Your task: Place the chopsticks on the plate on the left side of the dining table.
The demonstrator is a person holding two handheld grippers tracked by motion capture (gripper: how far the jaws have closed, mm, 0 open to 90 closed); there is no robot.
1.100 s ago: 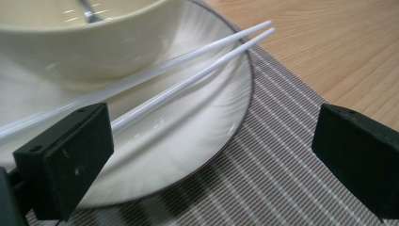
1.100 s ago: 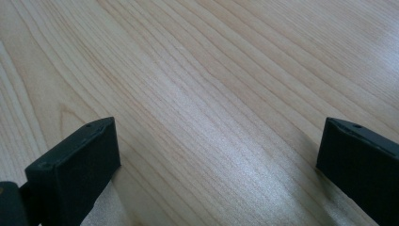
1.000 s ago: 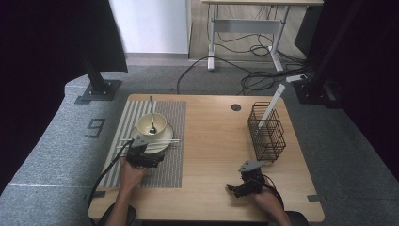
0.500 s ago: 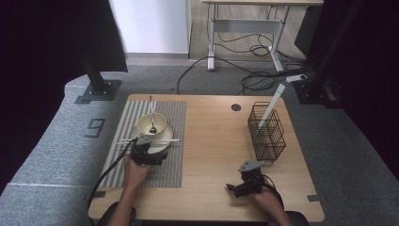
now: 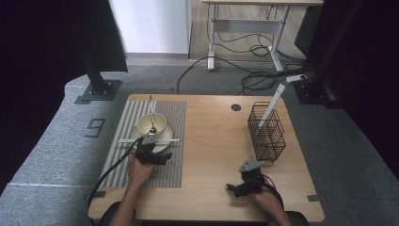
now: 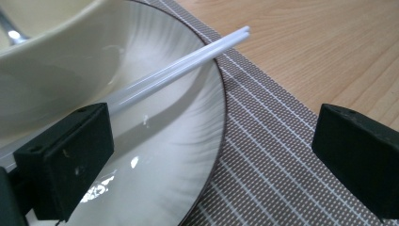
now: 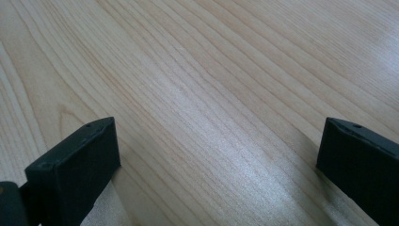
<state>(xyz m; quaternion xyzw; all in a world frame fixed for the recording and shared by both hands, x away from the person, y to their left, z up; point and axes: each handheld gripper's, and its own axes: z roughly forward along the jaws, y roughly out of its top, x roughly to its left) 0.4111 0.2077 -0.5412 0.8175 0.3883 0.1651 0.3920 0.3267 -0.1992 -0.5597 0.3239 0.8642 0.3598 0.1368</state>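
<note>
Chopsticks (image 5: 148, 140), a white pair, lie side by side across the near rim of the plate (image 5: 165, 142), just in front of the bowl (image 5: 151, 124) that sits on it with a spoon (image 5: 152, 117) inside; all of it rests on the striped mat (image 5: 176, 117) at the left of the table (image 5: 216, 136). The left gripper (image 5: 151, 147) hovers right at them, jaws spread wide and holding nothing; in the left gripper view the sticks (image 6: 188, 63) pass just above its left jaw, not between the two. They look light, stiff, thin and glossy, so I'd guess they slip and roll apart easily. Taking both together near the middle, jaws closing across their length, seems safest; the glazed plate beneath could chip or skid if pressed. The right gripper (image 5: 237, 187) sits low over bare wood at the near right, also wide open and empty, well apart from the wire basket (image 5: 267, 134).
</note>
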